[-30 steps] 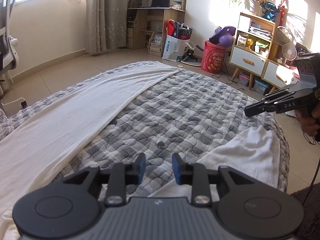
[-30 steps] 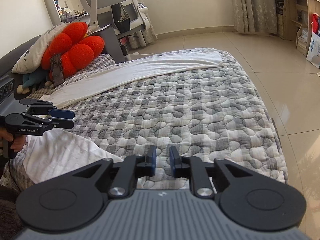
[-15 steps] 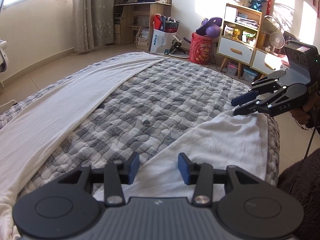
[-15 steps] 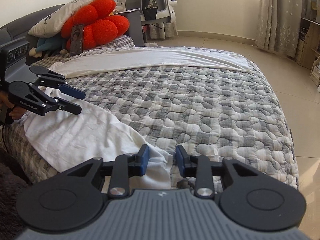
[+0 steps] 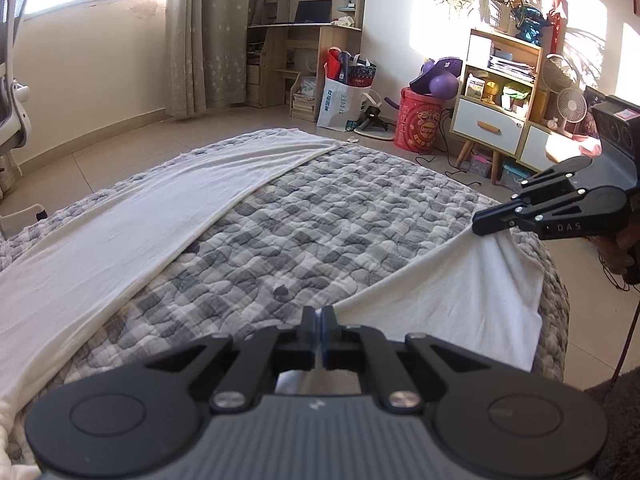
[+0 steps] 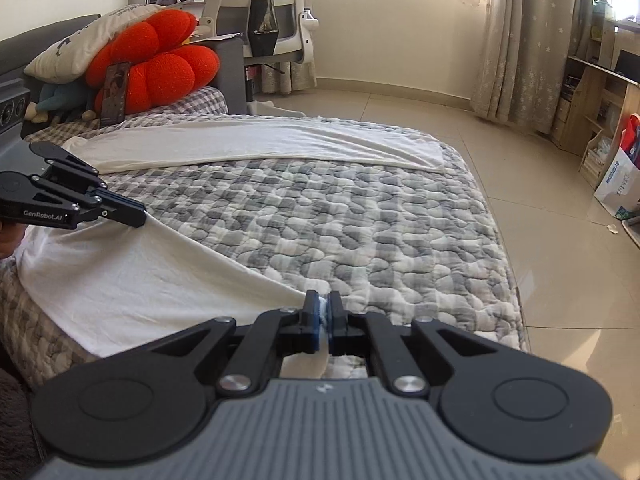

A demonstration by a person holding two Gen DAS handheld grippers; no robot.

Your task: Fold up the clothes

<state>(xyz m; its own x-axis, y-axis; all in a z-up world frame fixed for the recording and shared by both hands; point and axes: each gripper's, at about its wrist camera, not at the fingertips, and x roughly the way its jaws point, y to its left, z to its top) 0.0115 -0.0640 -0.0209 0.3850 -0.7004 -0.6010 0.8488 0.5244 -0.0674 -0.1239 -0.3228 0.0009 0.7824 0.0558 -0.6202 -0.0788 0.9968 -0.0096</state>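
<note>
Two grippers, two white cloths, one quilt. The left gripper [image 5: 319,322] is clenched on one corner of the near cloth [image 5: 452,292], its jaws pressed together with white fabric pinched between them. The right gripper [image 6: 323,312] is likewise clamped on the other corner of that same cloth [image 6: 132,280], a fold of it showing between the pads. In the left wrist view the right gripper [image 5: 480,227] sits at 3 o'clock, biting the cloth's edge; in the right wrist view the left gripper [image 6: 138,215] sits at 9 o'clock. The near cloth is stretched between them and hangs over the edge of the quilt [image 5: 320,216]. The second cloth [image 5: 140,216] lies flat at 10 o'clock in the left wrist view, along the quilt's far side.
</note>
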